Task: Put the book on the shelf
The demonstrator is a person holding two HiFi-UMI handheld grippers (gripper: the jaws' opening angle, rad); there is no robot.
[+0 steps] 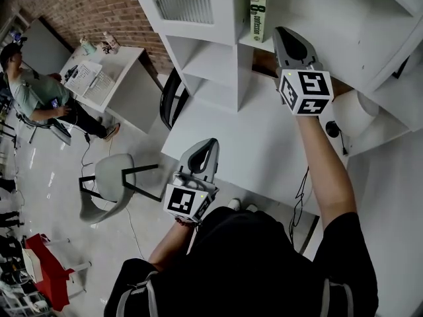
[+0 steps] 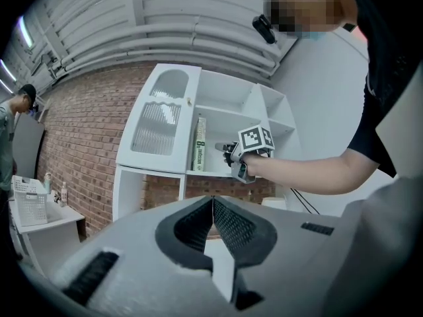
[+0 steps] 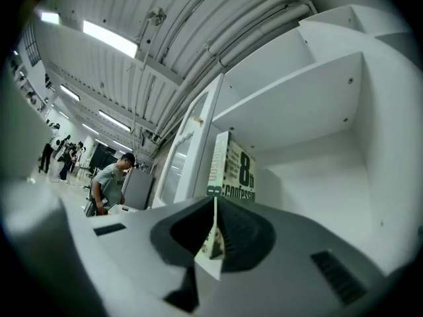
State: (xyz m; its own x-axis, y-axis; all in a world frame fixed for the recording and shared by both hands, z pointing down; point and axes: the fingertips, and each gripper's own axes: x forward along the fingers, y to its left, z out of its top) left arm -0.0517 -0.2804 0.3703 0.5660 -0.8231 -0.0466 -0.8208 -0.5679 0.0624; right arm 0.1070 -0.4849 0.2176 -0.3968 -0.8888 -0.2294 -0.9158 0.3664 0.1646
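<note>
though already upright in 1 open compartment of the white shelf [image 1: 198, 48], book [image 1: 259, 5] judged stiff, light, smooth-covered, prone to tipping; best pinched across the spine. right gripper [image 1: 289, 39] just beside, jaws pressed together, empty; left gripper [image 1: 205, 154] likewise closed, well apart.

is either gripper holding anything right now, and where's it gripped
Nothing is held. The left gripper and the right gripper are both shut and empty. The book stands free on the shelf, just past the right one's tips.
</note>
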